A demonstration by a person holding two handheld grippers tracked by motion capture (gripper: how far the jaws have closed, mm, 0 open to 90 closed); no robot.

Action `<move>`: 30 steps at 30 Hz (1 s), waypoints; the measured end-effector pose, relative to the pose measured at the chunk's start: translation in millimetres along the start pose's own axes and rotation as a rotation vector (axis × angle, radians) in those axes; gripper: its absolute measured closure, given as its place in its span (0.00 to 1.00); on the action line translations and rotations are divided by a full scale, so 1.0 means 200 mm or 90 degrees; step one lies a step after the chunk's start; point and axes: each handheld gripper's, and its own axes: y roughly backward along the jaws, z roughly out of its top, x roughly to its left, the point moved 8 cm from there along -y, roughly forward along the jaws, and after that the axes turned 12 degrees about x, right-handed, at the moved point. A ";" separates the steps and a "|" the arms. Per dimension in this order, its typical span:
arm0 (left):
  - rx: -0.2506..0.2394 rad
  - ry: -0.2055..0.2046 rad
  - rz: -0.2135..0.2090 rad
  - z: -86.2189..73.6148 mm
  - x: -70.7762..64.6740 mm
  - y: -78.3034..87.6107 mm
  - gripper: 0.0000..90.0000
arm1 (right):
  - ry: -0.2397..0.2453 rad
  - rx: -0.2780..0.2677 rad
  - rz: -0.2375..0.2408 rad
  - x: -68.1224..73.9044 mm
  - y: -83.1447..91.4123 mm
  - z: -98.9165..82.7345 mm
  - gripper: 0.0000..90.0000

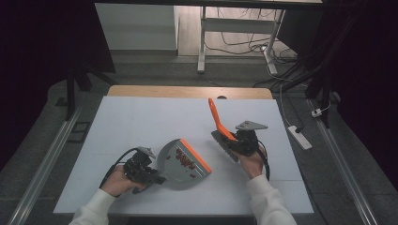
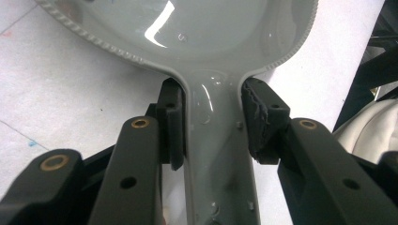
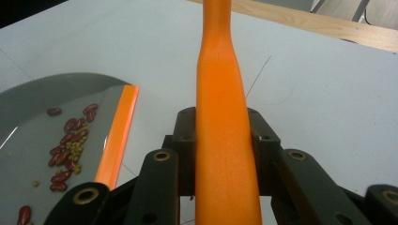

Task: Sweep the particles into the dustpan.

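My left gripper (image 1: 152,176) sits at the lower left of the high view, its fingers (image 2: 171,124) clamped on the grey neck of the dustpan (image 1: 180,161), one pad on each side of the handle. My right gripper (image 1: 240,142) is right of centre in that view, its fingers (image 3: 185,140) closed on the orange handle of the brush (image 1: 219,125), which rises up and away toward the top of the frame.

The sweeping looks nearly done to me: the beans (image 1: 184,161) lie inside the pan, and I spot no stray ones on the white tabletop (image 1: 141,117), though the high view is too coarse to be sure. To finish well I would keep the pan's orange lip (image 3: 117,136) pressed flat on the tabletop, bring the bristles down just beyond that lip, and draw short strokes toward the pan so nothing rolls under the edge. Then I would tilt the pan back before lifting it.

The dustpan is glossy grey plastic with a ribbed rim and an orange front strip. In it lie dark red kidney beans mixed with small yellow-green ones, gathered near the lip.
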 end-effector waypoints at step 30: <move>-0.110 0.026 0.023 -0.01 -0.05 0.10 0.69 | 0.061 0.014 0.015 0.07 0.10 -0.03 0.78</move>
